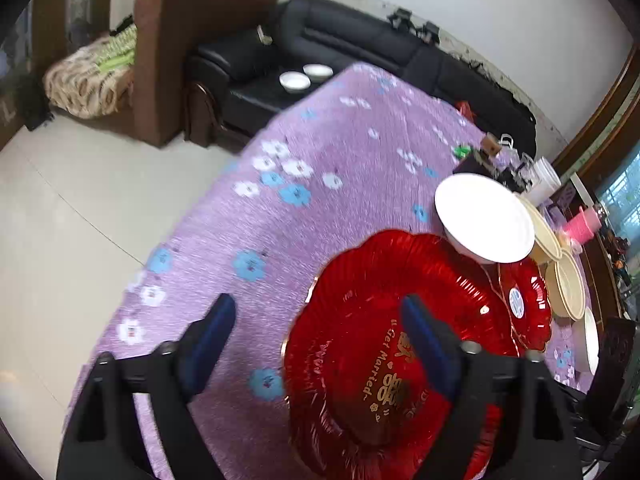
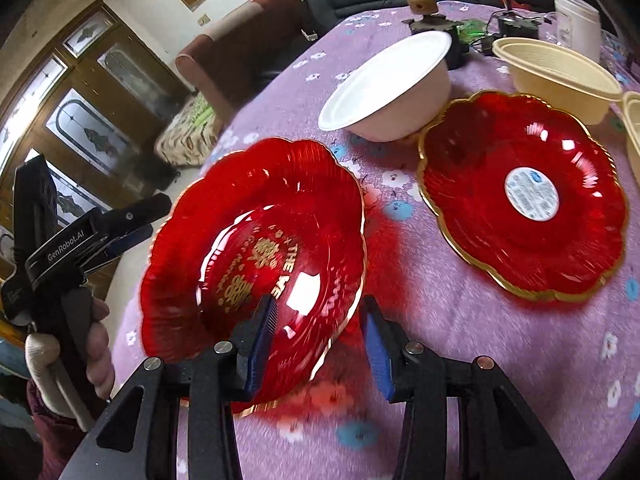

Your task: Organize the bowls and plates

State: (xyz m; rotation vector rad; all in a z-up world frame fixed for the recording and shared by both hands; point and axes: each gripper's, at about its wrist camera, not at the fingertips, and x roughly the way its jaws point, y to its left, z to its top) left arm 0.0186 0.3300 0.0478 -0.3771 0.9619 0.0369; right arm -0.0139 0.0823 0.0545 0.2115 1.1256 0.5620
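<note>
Straddling the near rim of the red lettered plate [image 2: 256, 240] with the right hand-held gripper [image 2: 318, 306], low centre of the right wrist view: one blue pad over the inner slope, the other just outside the gold edge. Not telling a firm pinch from a mere bracketing here. Holding tilted, that plate, far-left side raised, throwing a red glow onto the purple floral cloth of the bench [image 2: 460, 340].

Hovering over the same plate [image 1: 360, 360] with the left hand-held gripper [image 1: 318, 312], spread wide and grasping nothing: one finger above the lettered well, the other above bare cloth.

Lying flat at right, the second red plate [image 2: 520, 196] with its round sticker; sitting against its far rim, the white bowl [image 2: 392, 92]; standing beyond, upper right, the cream bowls [image 2: 556, 76].

Probably risking most:
- slipping on a thin, glossy, sloping rim, dropping the plate;
- pressing down with the left finger, levering the plate out of the right pads;
- knocking gripper against gripper over one plate;
- swinging the tilted plate wide into the white bowl while stacking.
</note>
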